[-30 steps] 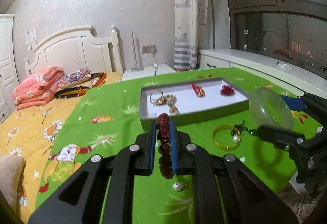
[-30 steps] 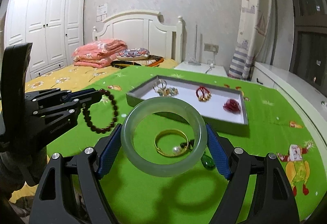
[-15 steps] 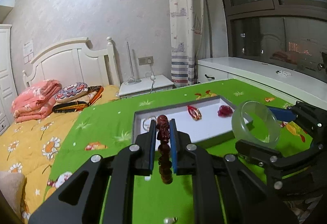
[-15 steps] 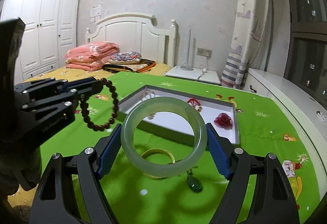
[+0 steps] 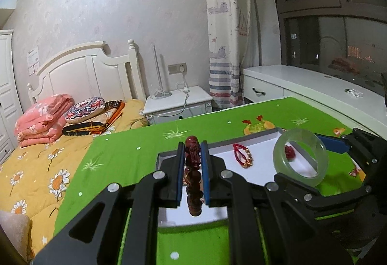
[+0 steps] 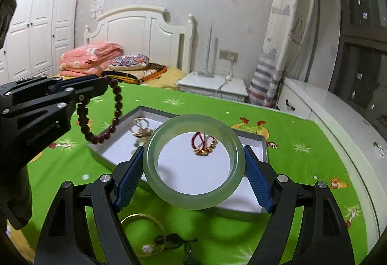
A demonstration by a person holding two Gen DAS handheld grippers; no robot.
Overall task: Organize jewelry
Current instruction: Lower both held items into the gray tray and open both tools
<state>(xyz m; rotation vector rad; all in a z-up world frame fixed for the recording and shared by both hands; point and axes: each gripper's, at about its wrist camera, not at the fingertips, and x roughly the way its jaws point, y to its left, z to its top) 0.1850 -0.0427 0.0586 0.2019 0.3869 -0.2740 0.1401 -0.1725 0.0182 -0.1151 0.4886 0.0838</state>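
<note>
The green cloth carries the tray, my landmark. Over the tray, my right tongs stand wide, clamping a jade bangle by its sides. Above the tray's left edge, my left tongs are pressed nearly together, pinching dark red beads. A gold bangle lies before the tray.

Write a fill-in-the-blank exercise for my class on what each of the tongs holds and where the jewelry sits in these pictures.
1. The left tongs are shut on a string of dark ____ beads.
2. The right tongs grip a pale green jade ____.
3. The red cord bracelet with gold links lies inside the shallow grey ____.
4. The thin gold bangle rests on the ____ cloth.

Missing words: red; bangle; tray; green
</note>
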